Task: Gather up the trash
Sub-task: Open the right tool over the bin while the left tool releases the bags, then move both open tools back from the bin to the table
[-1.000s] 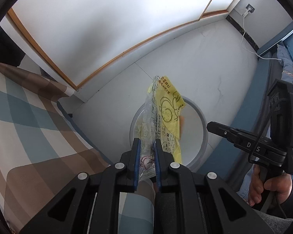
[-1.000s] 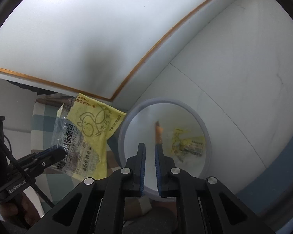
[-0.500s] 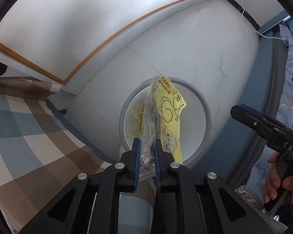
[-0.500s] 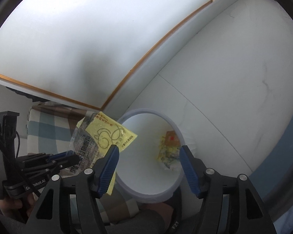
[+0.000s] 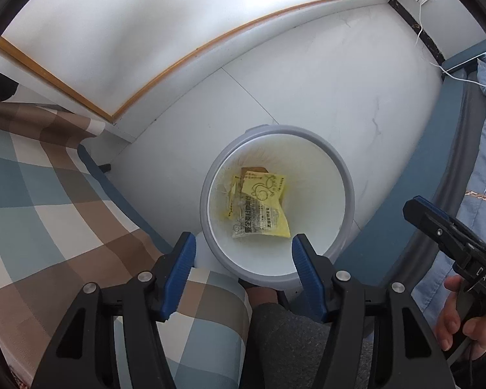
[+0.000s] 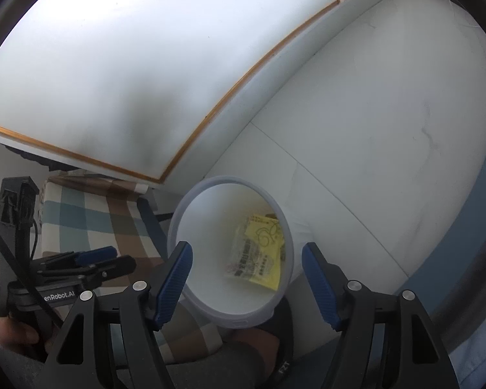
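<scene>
A round white bin with a grey rim [image 5: 346, 175] stands on the floor below me. A yellow and clear plastic wrapper [image 5: 262, 207] lies inside it on other yellow and brown scraps. My left gripper [image 5: 243, 262] is open and empty, just above the bin's near rim. My right gripper [image 6: 246, 275] is also open and empty above the bin [image 6: 178, 220], with the wrapper [image 6: 259, 253] visible inside. The left gripper shows at the left of the right wrist view [image 6: 81, 262].
A plaid blue, brown and white cloth [image 5: 48, 210] covers a surface left of the bin. A blue-grey bed frame [image 5: 437, 162] and bedding run along the right. A white floor [image 5: 307, 81], a wall with wooden trim and a white cable lie beyond.
My left gripper opened and let go of the yellow wrapper, which fell into the bin. My right gripper opened earlier and stays open.
</scene>
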{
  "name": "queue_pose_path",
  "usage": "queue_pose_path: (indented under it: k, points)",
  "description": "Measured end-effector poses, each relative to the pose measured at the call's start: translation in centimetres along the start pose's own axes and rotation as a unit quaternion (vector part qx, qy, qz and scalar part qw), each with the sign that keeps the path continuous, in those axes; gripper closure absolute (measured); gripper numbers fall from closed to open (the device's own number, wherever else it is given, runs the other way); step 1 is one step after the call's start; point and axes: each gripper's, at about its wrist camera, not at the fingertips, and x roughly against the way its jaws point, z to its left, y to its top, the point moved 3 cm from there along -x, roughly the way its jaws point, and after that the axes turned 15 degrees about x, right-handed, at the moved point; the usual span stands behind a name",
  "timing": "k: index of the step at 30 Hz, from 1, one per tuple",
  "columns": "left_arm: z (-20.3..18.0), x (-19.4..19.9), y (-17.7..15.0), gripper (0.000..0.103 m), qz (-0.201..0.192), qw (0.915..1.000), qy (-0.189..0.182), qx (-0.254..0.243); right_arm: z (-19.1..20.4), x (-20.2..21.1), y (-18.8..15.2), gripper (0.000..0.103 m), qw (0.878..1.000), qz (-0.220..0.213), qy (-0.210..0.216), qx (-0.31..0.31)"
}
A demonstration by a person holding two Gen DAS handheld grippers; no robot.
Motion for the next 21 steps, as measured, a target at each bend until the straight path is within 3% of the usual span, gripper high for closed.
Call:
queue_pose_path:
  k: [10,21]
  points:
    - [0.6,4.0,-0.6,0.045,-0.092,0.9955,-0.021,0.005,1.4,1.7,-0.1,0.03,1.0,-0.018,0.006,0.012]
    - [3.5,11.0,-2.0,0.045,-0.208,0.9753,-0.057,0.048,4.5,6.3,0.2,0.023,0.997,-0.068,0.009,0.033]
